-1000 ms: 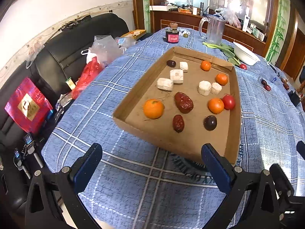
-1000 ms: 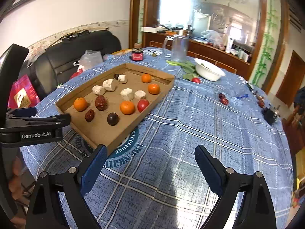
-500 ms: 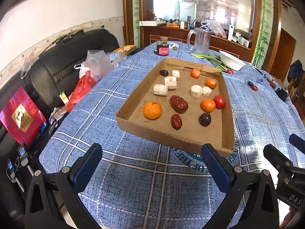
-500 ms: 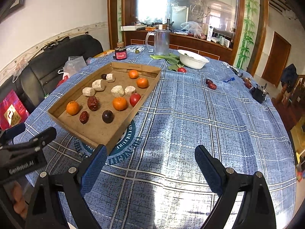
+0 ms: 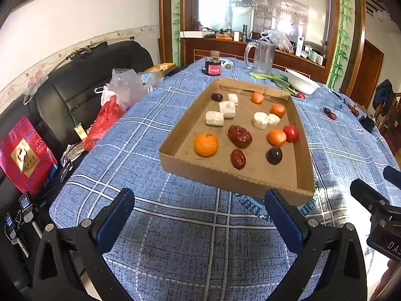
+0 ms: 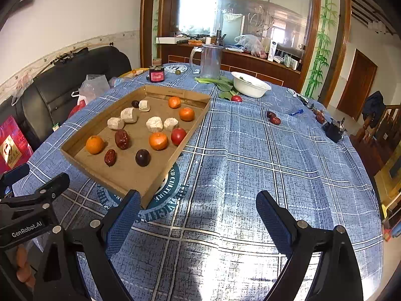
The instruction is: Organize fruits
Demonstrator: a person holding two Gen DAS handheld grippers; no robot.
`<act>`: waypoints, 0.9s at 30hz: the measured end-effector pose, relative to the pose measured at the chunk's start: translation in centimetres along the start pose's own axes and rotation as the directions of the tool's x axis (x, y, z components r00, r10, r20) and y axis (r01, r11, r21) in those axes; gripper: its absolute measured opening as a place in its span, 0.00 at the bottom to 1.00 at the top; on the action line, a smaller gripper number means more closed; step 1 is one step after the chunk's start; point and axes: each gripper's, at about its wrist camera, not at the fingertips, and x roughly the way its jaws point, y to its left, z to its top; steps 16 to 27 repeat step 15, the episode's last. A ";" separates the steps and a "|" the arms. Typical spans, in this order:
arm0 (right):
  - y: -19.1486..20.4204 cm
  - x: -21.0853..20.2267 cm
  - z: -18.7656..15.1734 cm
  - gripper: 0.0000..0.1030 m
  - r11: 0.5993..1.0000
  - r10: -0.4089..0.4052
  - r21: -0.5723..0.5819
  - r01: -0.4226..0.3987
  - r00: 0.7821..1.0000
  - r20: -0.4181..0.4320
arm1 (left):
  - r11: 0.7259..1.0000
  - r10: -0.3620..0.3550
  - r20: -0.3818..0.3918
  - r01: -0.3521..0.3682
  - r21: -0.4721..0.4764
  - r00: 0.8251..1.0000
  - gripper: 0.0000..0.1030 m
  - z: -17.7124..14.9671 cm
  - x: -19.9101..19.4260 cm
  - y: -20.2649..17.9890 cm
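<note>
Both claws pulled back from cardboard tray (image 5: 304, 150); left claw (image 5: 199, 219), right claw (image 6: 198, 218) spread, empty.

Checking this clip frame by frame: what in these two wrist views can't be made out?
- White bowl: contents hidden by its rim, both views.
- Small dark objects at the table's far right: too small to identify.
- Jar: label too small to read.
- Pale chunks in the cardboard tray: kind unclear.
- Right hand-held gripper in the left wrist view: cut off by the frame edge.
</note>
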 end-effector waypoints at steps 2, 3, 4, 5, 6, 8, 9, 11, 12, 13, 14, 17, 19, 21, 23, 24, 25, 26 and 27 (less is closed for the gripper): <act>0.0 -0.1 0.0 0.93 1.000 -0.004 0.001 0.004 1.000 0.001 | 1.000 0.004 0.015 -0.004 0.015 1.000 1.00 0.0 -0.2 -0.4; -0.1 -0.2 0.0 0.93 1.000 -0.004 0.003 0.004 1.000 0.002 | 1.000 0.004 0.027 -0.005 0.022 1.000 1.00 0.0 -0.3 -0.6; -0.1 -0.2 0.0 0.92 1.000 -0.005 0.006 0.005 1.000 0.001 | 1.000 0.003 0.040 -0.005 0.029 0.999 1.00 0.0 -0.5 -0.8; -0.2 -0.2 0.0 0.92 1.000 -0.006 0.010 0.006 1.000 -0.002 | 0.999 0.003 0.055 -0.005 0.034 0.998 1.00 0.0 -0.7 -1.0; -0.3 -0.2 0.0 0.92 1.000 -0.005 0.014 0.005 1.000 -0.005 | 0.999 0.001 0.065 -0.003 0.036 0.998 1.00 0.1 -0.9 -1.1; -0.4 -0.1 0.0 0.92 1.000 -0.007 0.024 0.007 1.000 -0.010 | 0.999 -0.011 0.078 0.008 0.036 0.997 1.00 0.2 -1.2 -1.3; -0.5 -0.1 -0.1 0.92 1.000 -0.007 0.028 0.007 1.000 -0.012 | 0.999 -0.018 0.080 0.015 0.039 0.997 1.00 0.3 -1.3 -1.3; -0.7 -0.2 -0.1 0.92 0.999 -0.010 0.036 0.011 1.000 -0.013 | 0.999 -0.019 0.088 0.014 0.050 0.996 1.00 0.3 -1.5 -1.5; -0.7 -0.2 -0.1 0.92 0.999 -0.012 0.038 0.013 1.000 -0.013 | 0.998 -0.020 0.089 0.016 0.054 0.996 1.00 0.4 -1.5 -1.6; -0.8 -0.2 -0.1 0.92 0.999 -0.015 0.039 0.016 1.000 -0.012 | 0.998 -0.025 0.087 0.020 0.057 0.996 1.00 0.4 -1.5 -1.6; -0.9 -0.2 -0.1 0.92 0.999 -0.017 0.040 0.017 1.000 -0.013 | 0.998 -0.029 0.085 0.024 0.055 0.996 1.00 0.5 -1.4 -1.6; -0.9 -0.2 -0.1 0.92 0.999 -0.018 0.039 0.019 1.000 -0.014 | 0.998 -0.031 0.083 0.027 0.050 0.996 1.00 0.5 -1.4 -1.6; -0.9 -0.2 -0.1 0.92 0.999 -0.018 0.039 0.019 1.000 -0.014 | 0.998 -0.031 0.083 0.027 0.050 0.996 1.00 0.5 -1.4 -1.6; -0.9 -0.2 -0.1 0.92 0.999 -0.018 0.039 0.019 1.000 -0.014 | 0.998 -0.031 0.083 0.027 0.050 0.996 1.00 0.5 -1.4 -1.6; -0.9 -0.2 -0.1 0.92 0.999 -0.018 0.039 0.019 1.000 -0.014 | 0.998 -0.031 0.083 0.027 0.050 0.996 1.00 0.5 -1.4 -1.6; -0.9 -0.2 -0.1 0.92 0.999 -0.018 0.039 0.019 1.000 -0.014 | 0.998 -0.031 0.083 0.027 0.050 0.996 1.00 0.5 -1.4 -1.6; -0.9 -0.2 -0.1 0.92 0.999 -0.018 0.039 0.019 1.000 -0.014 | 0.998 -0.031 0.083 0.027 0.050 0.996 1.00 0.5 -1.4 -1.6; -0.9 -0.2 -0.1 0.92 0.999 -0.018 0.039 0.019 1.000 -0.014 | 0.998 -0.031 0.083 0.027 0.050 0.996 1.00 0.5 -1.4 -1.6; -0.9 -0.2 -0.1 0.92 0.999 -0.018 0.039 0.019 1.000 -0.014 | 0.998 -0.031 0.083 0.027 0.050 0.996 1.00 0.5 -1.4 -1.6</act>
